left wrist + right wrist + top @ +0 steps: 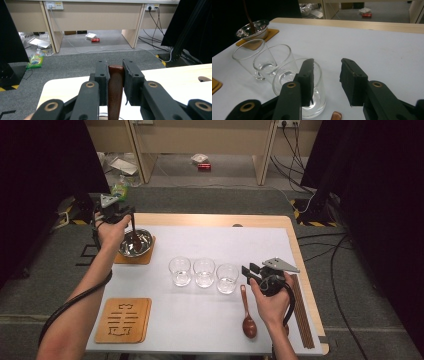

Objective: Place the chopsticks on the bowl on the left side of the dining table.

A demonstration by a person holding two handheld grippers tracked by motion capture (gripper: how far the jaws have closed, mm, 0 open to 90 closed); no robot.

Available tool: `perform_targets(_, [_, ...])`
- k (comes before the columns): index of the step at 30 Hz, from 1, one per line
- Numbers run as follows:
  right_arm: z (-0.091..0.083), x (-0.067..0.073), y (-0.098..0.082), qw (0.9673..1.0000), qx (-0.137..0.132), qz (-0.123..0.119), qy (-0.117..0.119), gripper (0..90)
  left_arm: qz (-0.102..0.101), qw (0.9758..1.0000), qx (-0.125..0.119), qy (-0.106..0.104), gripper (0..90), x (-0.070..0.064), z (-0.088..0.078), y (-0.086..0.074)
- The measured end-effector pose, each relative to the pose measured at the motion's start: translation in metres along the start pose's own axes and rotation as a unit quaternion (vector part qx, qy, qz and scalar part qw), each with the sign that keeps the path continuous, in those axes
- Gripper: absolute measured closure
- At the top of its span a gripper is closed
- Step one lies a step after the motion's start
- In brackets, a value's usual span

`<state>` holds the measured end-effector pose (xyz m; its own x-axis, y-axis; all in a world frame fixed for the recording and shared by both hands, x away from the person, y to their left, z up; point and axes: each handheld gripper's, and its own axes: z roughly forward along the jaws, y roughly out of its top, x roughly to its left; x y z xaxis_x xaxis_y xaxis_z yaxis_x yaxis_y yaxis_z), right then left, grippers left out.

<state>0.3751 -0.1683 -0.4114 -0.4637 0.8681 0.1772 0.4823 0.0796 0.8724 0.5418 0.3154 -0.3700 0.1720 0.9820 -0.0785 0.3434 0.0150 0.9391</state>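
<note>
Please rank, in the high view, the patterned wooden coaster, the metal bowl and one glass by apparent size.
1. patterned wooden coaster, though nearest the camera
2. metal bowl
3. middle glass; all three glasses look alike

No lettering, brand or number can be read anywhere in these views. The nearest thing to a sign is the cut-out pattern of bars, like a character, in the square wooden coaster [123,320] on the white table mat. The green snack packet [35,61] on the grey floor bears print too blurred to read.
</note>
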Motion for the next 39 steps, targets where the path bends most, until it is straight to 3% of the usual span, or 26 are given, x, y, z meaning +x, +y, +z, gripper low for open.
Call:
perform_targets(12, [0.000, -0.001, -0.001, 1.0000, 0.000, 0.000, -0.001, 63.1, -0.020, 0.9996, 0.012, 0.017, 74.5, 0.011, 0.007, -0.007])
perform_targets(22, [0.001, -0.001, -0.001, 1.0000, 0.001, -0.001, -0.002, 62.9, -0.026, 0.9992, 0.018, 0.024, 74.3, 0.014, 0.014, -0.009])
perform_targets(39, [0.002, -0.005, -0.003, 1.0000, 0.003, 0.004, -0.004, 62.6, -0.055, 0.9963, 0.029, 0.059, 73.2, 0.031, 0.026, -0.013])
